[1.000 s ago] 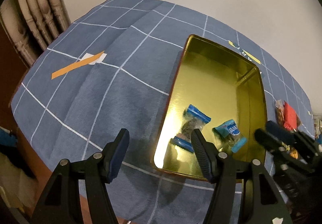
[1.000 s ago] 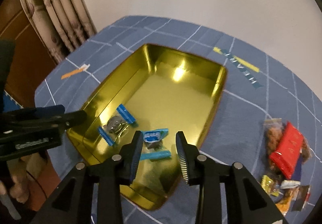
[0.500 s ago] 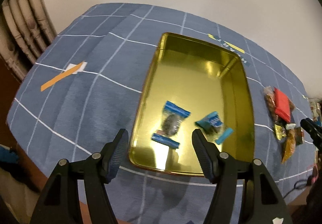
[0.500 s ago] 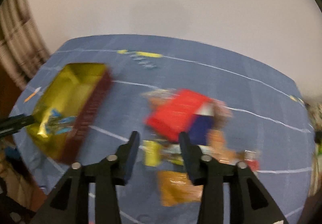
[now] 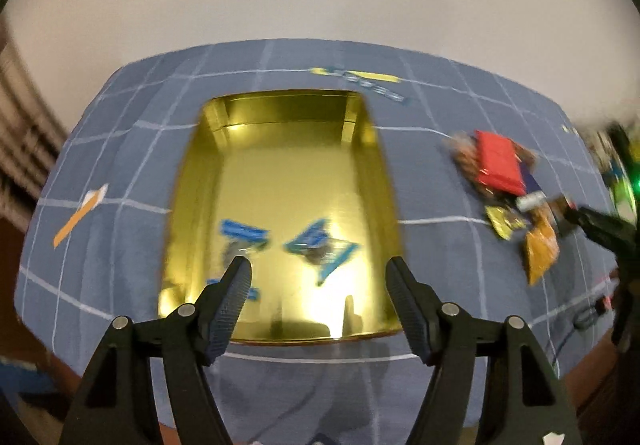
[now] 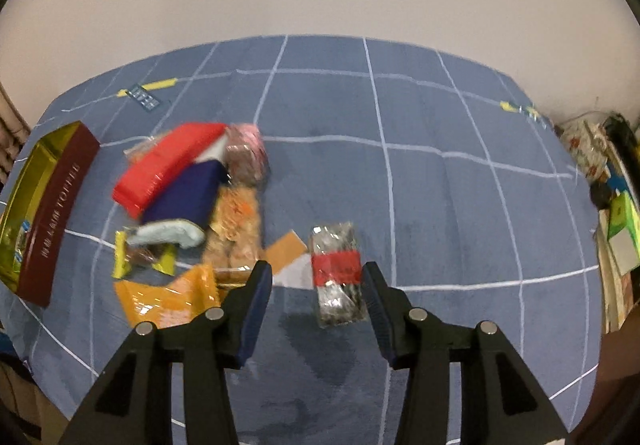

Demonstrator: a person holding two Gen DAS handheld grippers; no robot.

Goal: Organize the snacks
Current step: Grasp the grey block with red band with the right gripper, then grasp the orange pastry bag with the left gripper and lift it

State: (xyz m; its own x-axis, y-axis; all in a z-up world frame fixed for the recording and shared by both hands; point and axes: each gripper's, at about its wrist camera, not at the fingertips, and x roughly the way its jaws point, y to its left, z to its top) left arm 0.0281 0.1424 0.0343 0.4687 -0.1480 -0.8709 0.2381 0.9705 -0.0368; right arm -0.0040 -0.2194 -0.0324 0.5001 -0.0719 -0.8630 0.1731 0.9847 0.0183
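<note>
Left-wrist and right-wrist views, snack sorting in progress. My right gripper (image 6: 316, 295), which a second ago hung over the gold tin (image 5: 280, 173) with its fingers narrow, now stands over the loose snack pile (image 6: 192, 197) at the left of its frame; its jaws have just been opening, moderately apart, with nothing pressed between them. A clear packet with a red band (image 6: 338, 273) lies on the cloth just ahead, beside the right-hand finger (image 6: 378, 309). I judge it the likely next pick, the last delivery being done.

My left gripper (image 5: 318, 299) has swung to face the tin squarely; its jaws have also been opening and stand wide and empty. Two blue-wrapped sweets (image 5: 320, 249) lie in the tin's lower half.

The red box (image 6: 168, 165) and navy box (image 6: 184, 197) remain in the pile, so most sorting is left.

The desk carries a blue cloth with a white grid (image 6: 440, 205); a plain pale wall stands behind, a curtain (image 5: 24, 137) at the left edge, clutter at the right edge.
</note>
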